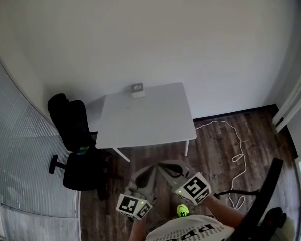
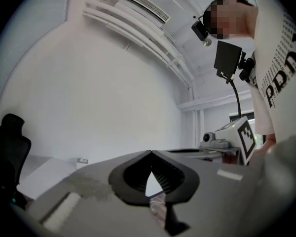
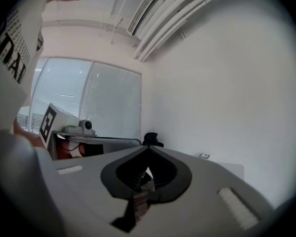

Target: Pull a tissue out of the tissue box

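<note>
Head view, desk's (image 1: 150, 122) far edge by the wall (image 1: 140, 34): tissue box (image 1: 137, 90). Well apart from it, over the floor (image 1: 215, 149): left gripper (image 1: 148, 169), right gripper (image 1: 164, 165), side by side. Both pairs of jaws closed tight, empty.

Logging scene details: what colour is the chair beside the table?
The chair is black, seen best in the head view.
</note>
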`<action>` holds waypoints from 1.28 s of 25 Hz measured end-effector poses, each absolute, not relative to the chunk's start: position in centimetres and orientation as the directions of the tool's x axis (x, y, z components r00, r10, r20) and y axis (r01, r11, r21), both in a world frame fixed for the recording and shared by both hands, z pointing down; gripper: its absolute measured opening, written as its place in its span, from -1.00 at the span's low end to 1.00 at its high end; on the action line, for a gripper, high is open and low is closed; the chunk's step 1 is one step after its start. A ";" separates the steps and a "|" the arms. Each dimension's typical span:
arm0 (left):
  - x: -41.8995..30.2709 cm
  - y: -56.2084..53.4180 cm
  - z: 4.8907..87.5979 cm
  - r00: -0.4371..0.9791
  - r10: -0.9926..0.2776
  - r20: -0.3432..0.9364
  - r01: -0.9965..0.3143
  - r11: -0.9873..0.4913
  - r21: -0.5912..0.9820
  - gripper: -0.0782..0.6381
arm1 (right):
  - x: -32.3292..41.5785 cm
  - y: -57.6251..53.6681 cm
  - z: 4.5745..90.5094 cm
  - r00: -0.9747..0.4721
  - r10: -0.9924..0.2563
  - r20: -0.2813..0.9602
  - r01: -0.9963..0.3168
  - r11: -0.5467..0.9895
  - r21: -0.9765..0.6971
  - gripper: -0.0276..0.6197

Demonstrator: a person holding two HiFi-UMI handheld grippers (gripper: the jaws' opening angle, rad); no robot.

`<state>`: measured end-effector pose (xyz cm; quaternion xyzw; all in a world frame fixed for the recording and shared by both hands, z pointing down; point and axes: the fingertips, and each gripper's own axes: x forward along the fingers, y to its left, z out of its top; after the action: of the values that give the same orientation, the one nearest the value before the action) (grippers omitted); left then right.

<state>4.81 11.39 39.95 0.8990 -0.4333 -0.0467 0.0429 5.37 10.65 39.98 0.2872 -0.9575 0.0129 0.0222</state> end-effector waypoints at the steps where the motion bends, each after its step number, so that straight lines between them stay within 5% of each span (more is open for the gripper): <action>1: 5.1 11.0 40.1 0.618 -0.785 -0.046 -0.776 -0.618 0.124 -0.81 | 5.6 10.2 40.1 -0.835 -0.547 0.053 -0.549 0.836 -0.014 -0.89; 17: 4.2 2.5 41.1 0.673 -0.740 -0.012 -0.731 -0.668 0.140 -0.81 | 5.1 2.0 42.5 -0.812 -0.568 0.138 -0.576 0.817 -0.030 -0.89; 32: -4.6 -6.6 39.7 0.698 -0.715 -0.039 -0.707 -0.697 0.124 -0.81 | -2.2 -8.3 40.1 -0.763 -0.636 0.114 -0.640 0.768 0.005 -0.89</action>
<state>-4.63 -6.62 39.72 0.9201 -0.3862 -0.0419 0.0498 -2.16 -8.26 40.11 0.3400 -0.9387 0.0173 0.0544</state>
